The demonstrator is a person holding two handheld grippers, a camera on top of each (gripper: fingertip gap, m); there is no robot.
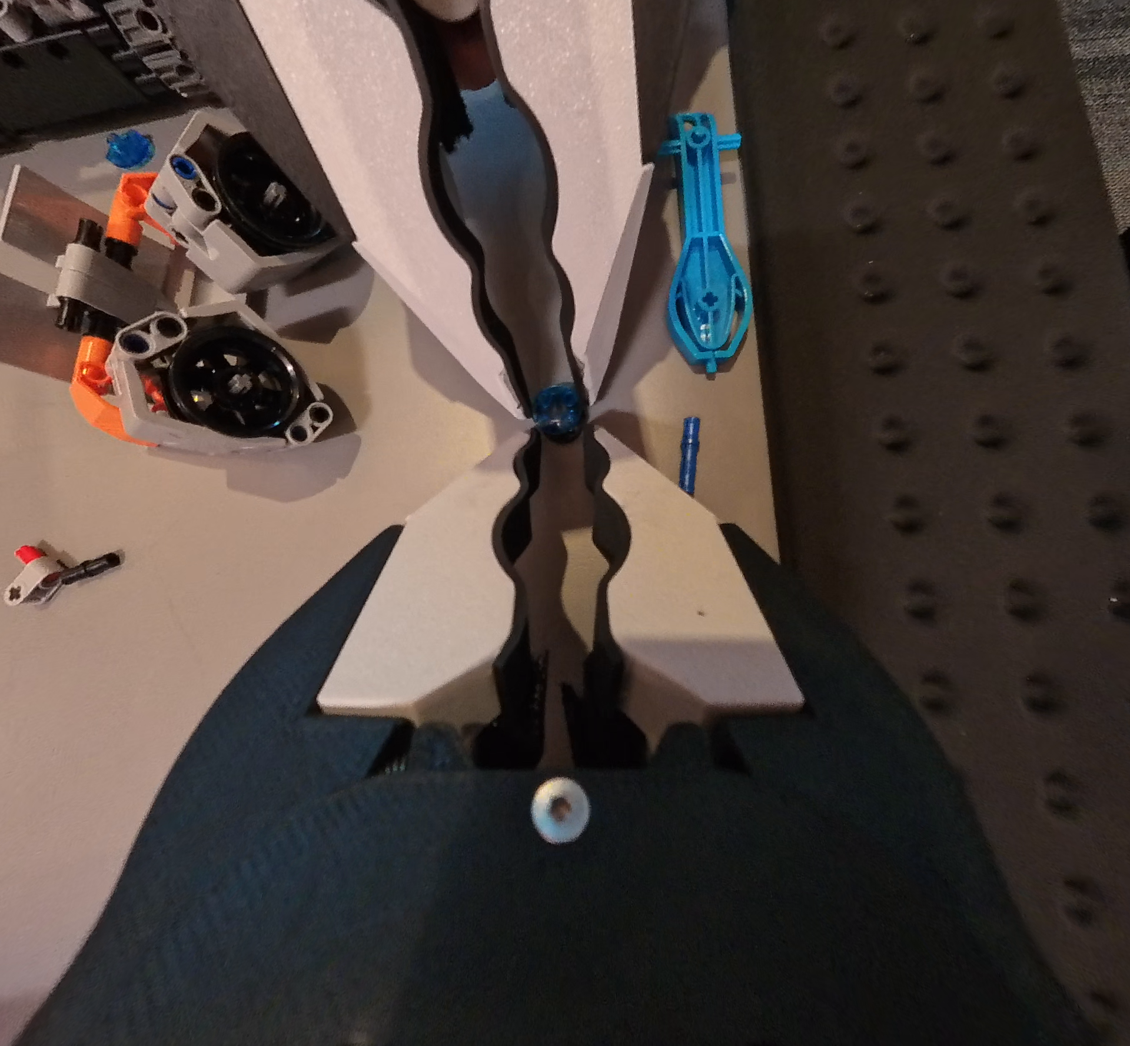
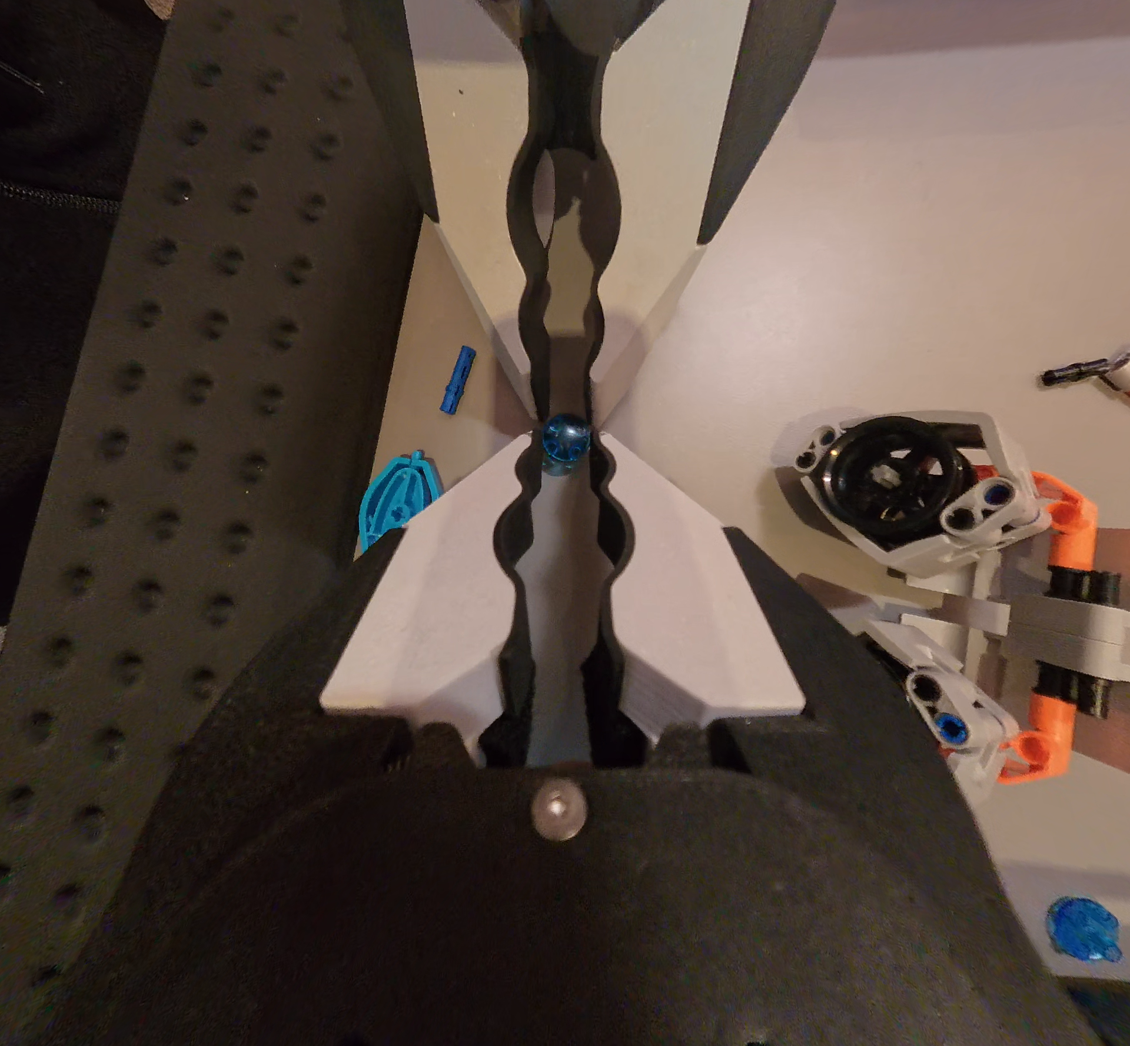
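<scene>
My left gripper [image 1: 555, 427] and right gripper [image 2: 565, 447] meet tip-to-tip, both clamping one small blue round piece [image 1: 555, 410], the blue pin [image 1: 690, 454] just beside it.

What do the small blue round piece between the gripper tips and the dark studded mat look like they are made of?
Blue round piece: translucent glossy plastic, judging by the highlights and see-through tint. Studded mat: matte dark material, probably rubber or foam, with no sheen and dimpled rows; exact material unclear.
</scene>
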